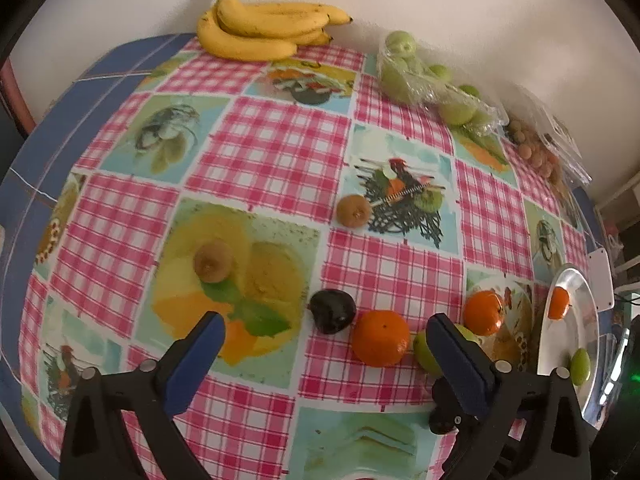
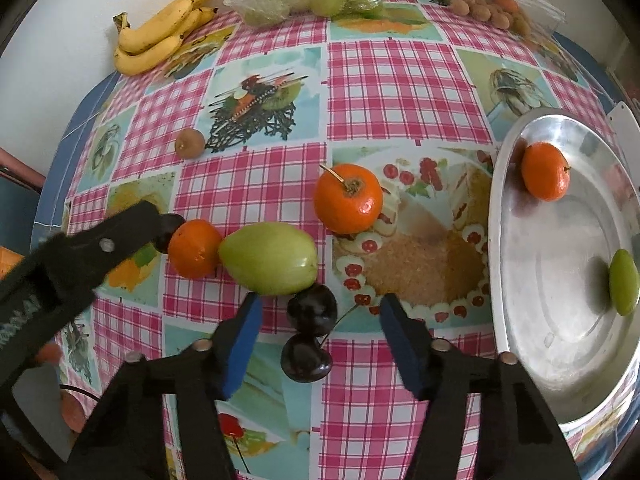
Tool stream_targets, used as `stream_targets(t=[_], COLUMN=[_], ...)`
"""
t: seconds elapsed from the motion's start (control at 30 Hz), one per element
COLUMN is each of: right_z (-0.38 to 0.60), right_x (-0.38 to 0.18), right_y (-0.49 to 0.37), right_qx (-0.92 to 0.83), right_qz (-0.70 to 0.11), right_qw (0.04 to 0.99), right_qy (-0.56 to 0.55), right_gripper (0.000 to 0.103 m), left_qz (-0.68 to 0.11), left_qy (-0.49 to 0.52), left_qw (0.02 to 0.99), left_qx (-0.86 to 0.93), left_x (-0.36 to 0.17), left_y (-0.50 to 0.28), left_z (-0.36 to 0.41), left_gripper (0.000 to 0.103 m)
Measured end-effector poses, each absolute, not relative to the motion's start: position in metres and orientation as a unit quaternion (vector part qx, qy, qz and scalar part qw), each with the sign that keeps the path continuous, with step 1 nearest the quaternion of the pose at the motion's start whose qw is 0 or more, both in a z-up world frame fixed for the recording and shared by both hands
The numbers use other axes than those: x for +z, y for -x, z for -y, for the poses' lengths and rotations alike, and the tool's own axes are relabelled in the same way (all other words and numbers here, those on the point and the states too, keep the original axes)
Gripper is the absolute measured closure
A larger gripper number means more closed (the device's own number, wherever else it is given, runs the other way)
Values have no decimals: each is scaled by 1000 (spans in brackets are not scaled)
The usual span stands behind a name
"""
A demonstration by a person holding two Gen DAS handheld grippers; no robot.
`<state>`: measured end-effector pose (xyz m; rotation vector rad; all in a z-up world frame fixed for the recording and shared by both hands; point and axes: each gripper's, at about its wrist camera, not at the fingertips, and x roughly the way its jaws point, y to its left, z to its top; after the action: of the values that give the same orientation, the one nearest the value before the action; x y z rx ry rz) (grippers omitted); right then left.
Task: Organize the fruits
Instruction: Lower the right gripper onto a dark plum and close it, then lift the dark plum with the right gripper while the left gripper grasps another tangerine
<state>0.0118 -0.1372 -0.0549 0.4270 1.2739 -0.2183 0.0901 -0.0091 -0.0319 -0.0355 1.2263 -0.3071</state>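
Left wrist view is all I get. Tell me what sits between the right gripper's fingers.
Observer: Two dark cherries lie between the right gripper fingers; its pads touch neither.
Operator: Describe the green fruit behind my finger.
Observer: The green fruit lies whole on the tablecloth, seemingly touching a mandarin.
Operator: Now the one nearest the plate.
Observer: That stemmed mandarin shows a thin stem and stands apart from the plate.
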Motion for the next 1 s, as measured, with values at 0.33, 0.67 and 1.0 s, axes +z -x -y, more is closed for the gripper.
stream_targets(t=[0.33,0.67,1.0], right_z=[131,133,133], right_x=[-55,-54,-54], right_y=[-11,-11,-11], right_qx=[-89,-84,-84], right_qz=[-594,-593,-594], right_qw=[777,777,776], right_qy=[-191,-192,-193], right_gripper=[72,76,76], left_qz=[-593,-604,-614], left_qy=[39,51,79], left_qw=[787,779,767], left_qx=[-167,-162,-167], left_x=[-42,-47,-42], left_y=[-85,-85,-85], left_z=[22,24,20], left_gripper=[36,50,56])
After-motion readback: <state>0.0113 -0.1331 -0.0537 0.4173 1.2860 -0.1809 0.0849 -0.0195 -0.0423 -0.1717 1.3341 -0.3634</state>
